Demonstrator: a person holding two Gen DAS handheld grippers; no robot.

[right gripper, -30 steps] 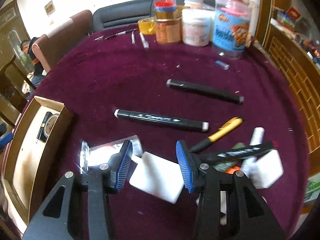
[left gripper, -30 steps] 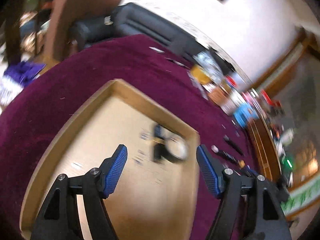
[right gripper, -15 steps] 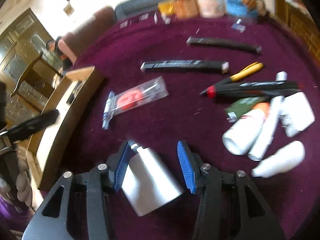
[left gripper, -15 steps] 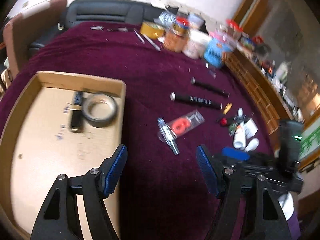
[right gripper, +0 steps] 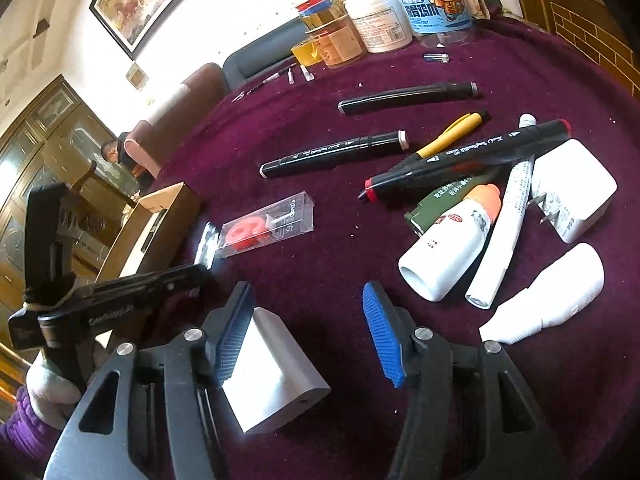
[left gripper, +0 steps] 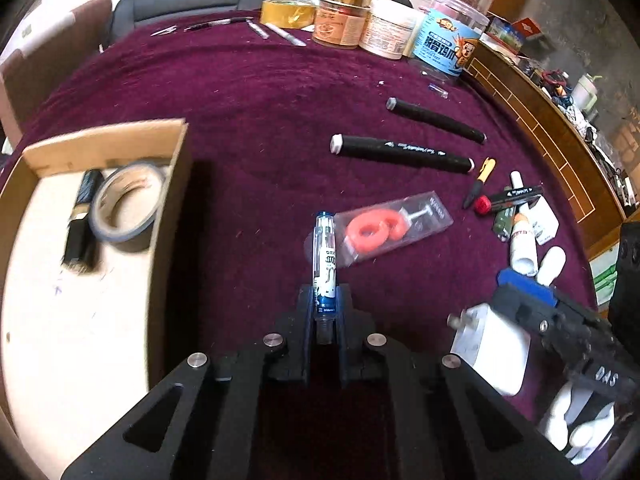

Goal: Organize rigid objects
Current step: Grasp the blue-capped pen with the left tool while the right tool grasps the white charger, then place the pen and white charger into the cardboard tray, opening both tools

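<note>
My left gripper (left gripper: 323, 304) is shut on a blue transparent pen (left gripper: 325, 256), which points forward over the purple tablecloth. The cardboard box (left gripper: 168, 184) to its left holds a tape roll (left gripper: 124, 204) and a black bar. My right gripper (right gripper: 310, 328) is open; a white charger block (right gripper: 272, 376) lies on the cloth against its left finger. The left gripper also shows in the right wrist view (right gripper: 200, 268). A packaged orange item (left gripper: 380, 228) lies just ahead of the pen.
Black markers (left gripper: 400, 152), a yellow pen (right gripper: 448, 136), white bottles (right gripper: 448, 252) and another white charger (right gripper: 572, 188) lie at the right. Jars (left gripper: 388, 28) and a yellow tape roll stand at the table's far edge. A wooden rail borders the right side.
My left gripper has shut on the blue pen, which lay on the cloth before. My right gripper has opened wider and the white charger now rests on the cloth.
</note>
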